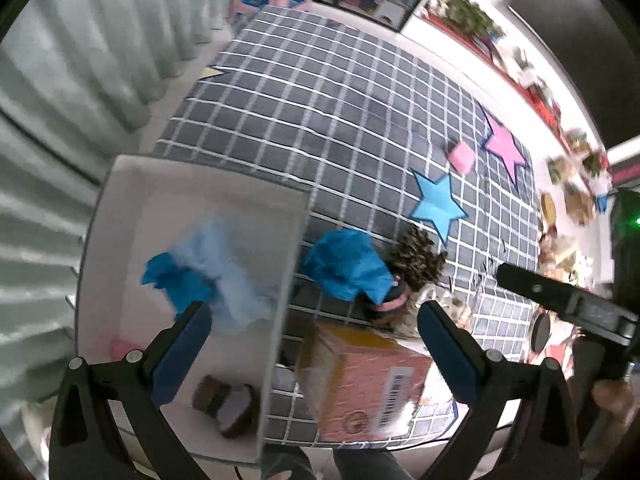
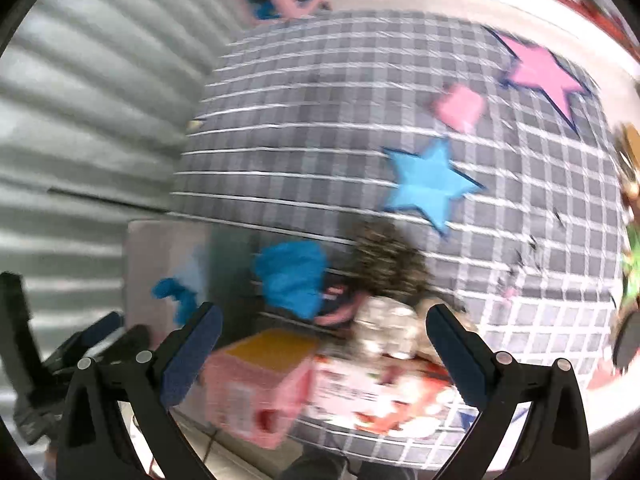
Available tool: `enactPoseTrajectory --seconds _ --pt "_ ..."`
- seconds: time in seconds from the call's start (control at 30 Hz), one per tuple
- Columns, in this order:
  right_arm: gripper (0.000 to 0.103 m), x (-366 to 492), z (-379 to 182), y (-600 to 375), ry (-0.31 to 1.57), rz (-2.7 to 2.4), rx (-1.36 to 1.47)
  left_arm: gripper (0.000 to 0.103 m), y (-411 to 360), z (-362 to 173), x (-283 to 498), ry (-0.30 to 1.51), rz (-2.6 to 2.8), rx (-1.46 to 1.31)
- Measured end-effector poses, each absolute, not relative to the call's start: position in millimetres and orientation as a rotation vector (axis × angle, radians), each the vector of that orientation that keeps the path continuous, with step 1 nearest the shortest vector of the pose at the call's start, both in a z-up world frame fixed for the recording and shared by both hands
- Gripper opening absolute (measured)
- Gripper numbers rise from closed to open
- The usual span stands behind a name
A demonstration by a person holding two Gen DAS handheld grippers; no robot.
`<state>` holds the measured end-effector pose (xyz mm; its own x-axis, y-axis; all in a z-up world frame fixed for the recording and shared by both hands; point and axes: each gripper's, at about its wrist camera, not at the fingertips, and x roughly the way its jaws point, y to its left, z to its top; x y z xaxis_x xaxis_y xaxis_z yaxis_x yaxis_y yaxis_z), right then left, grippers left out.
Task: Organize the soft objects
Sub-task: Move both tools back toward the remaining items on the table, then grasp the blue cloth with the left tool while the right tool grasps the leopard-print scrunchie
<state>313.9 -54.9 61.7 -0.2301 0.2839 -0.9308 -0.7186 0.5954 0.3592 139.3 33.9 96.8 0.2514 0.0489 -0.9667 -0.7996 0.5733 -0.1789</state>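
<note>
A grey checked rug (image 1: 320, 92) with a blue star (image 1: 437, 205) and a pink star (image 1: 505, 145) carries a white bin (image 1: 120, 184) at its left edge, which holds a blue cloth (image 1: 208, 268). Just right of the bin lie another blue cloth (image 1: 348, 264), a speckled brown plush thing (image 1: 416, 260), blurred, and a pink carton (image 1: 372, 384) at the near edge. Both the left gripper (image 1: 314, 344) and the right gripper (image 2: 324, 348) stand wide and empty above them.

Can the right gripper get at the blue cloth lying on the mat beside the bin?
Probably yes. The right gripper is open and empty, and the blue cloth lies exposed on top just ahead, with only the pink box nearer, below the approach.
</note>
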Motion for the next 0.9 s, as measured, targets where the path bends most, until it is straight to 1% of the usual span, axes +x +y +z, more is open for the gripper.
enactPoseTrajectory --seconds 0.2,0.43,0.7,0.9 --pt "0.103 340 13 -84 1.635 0.878 -0.352 0.103 29 86 173 1.248 0.624 -0.774" --pt "0.103 348 -34 -86 1.716 0.843 -0.339 0.103 24 73 196 1.306 0.631 -0.763" --pt "0.103 349 -79 -52 1.685 0.816 -0.442 0.103 26 64 210 1.351 0.656 -0.762" --pt "0.103 332 -117 -25 1.662 0.864 -0.639 0.103 32 56 222 1.38 0.666 -0.769"
